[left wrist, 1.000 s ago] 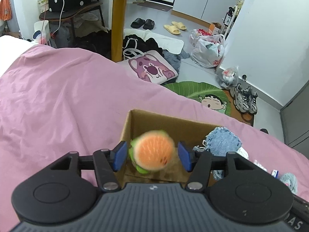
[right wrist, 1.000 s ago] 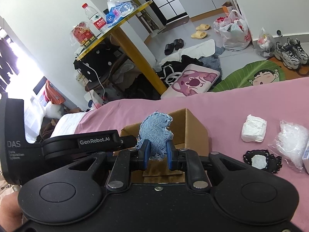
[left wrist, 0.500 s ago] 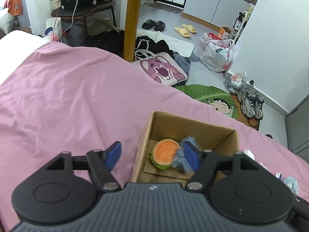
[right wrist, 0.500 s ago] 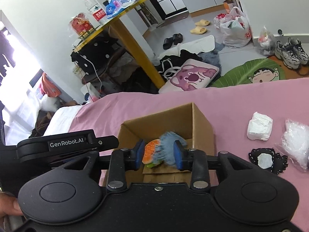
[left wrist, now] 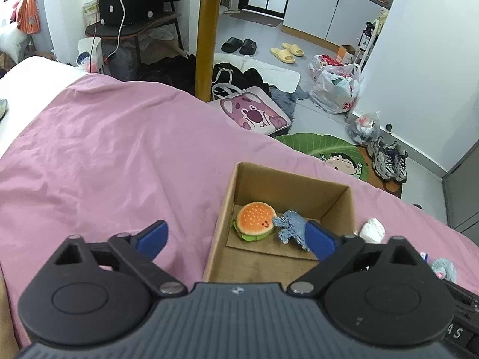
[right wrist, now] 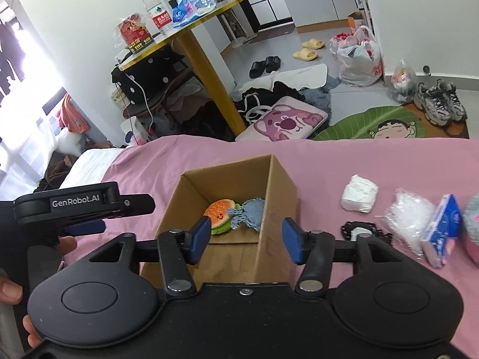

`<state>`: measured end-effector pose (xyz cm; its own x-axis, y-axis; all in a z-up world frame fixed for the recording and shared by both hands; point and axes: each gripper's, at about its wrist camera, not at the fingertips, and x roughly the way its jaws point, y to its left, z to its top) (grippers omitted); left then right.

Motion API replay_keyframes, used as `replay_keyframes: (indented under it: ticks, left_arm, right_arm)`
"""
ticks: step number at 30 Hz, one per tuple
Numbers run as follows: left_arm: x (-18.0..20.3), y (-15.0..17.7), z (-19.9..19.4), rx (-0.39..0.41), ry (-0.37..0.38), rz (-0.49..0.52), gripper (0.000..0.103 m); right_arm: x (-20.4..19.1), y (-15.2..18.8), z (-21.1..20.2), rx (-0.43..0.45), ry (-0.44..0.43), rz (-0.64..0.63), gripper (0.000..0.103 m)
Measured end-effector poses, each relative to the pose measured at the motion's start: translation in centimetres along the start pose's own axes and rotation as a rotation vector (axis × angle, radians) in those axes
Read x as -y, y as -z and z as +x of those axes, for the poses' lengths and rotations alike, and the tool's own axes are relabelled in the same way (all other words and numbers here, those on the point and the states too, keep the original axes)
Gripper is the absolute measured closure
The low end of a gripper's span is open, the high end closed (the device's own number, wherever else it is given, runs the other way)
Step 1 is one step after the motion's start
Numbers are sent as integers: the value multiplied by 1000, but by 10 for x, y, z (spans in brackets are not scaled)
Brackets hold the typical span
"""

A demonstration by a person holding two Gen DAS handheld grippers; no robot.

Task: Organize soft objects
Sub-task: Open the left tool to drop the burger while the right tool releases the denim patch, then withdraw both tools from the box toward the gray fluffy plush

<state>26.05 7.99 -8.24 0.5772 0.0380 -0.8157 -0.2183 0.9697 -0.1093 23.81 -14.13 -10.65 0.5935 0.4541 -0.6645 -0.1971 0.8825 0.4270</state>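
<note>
An open cardboard box [left wrist: 339, 202] [right wrist: 280, 185] stands on the pink bedspread. Inside it lie a plush hamburger [left wrist: 255, 221] [right wrist: 220, 216] and a frayed denim piece [left wrist: 289, 223] [right wrist: 250, 214], side by side. My left gripper [left wrist: 236, 240] is open over the box's near left wall, holding nothing. My right gripper [right wrist: 245, 239] is open above the box's near wall, also with nothing in it. To the right of the box lie a white wad [right wrist: 359, 197] [left wrist: 371, 229], a black lace piece [right wrist: 363, 232], a clear plastic bag [right wrist: 410, 220], a blue-white packet [right wrist: 443, 229] and a grey fluffy item [left wrist: 443, 269].
The pink bedspread [left wrist: 119, 164] spreads wide to the left of the box. Beyond the bed's edge are a yellow-legged table [right wrist: 206, 68], bags, shoes and a leaf rug [left wrist: 332, 152] on the floor. A hand [right wrist: 64, 243] holds the left gripper's body at the left of the right wrist view.
Both grippers opened and let the hamburger and the denim piece drop into the box. Both then drew back and up, the left one shifting left.
</note>
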Motion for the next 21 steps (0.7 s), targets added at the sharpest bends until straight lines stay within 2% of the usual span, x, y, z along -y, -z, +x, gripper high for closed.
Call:
replay_keyframes:
  ticks: [6,12,15,18,21]
  left_arm:
    - [5,9,-19,25,-3,-4,1]
    - [13,18,-38,56,-10,8,0]
    - [17,24,-49,75,-19,14,0]
    - [21,30,-59,89,-18,12,0]
    - [26,36,-67,95,-19,15,0]
  right_arm:
    - [8,3,-23,23,9,0,39]
    - [17,9,-47,60,2,2,18]
    - [22,10,-58,72,-6,11,15]
    - [27,11,-67,83,-3,15,8]
    - [33,12,-76,92,-14,23,8]
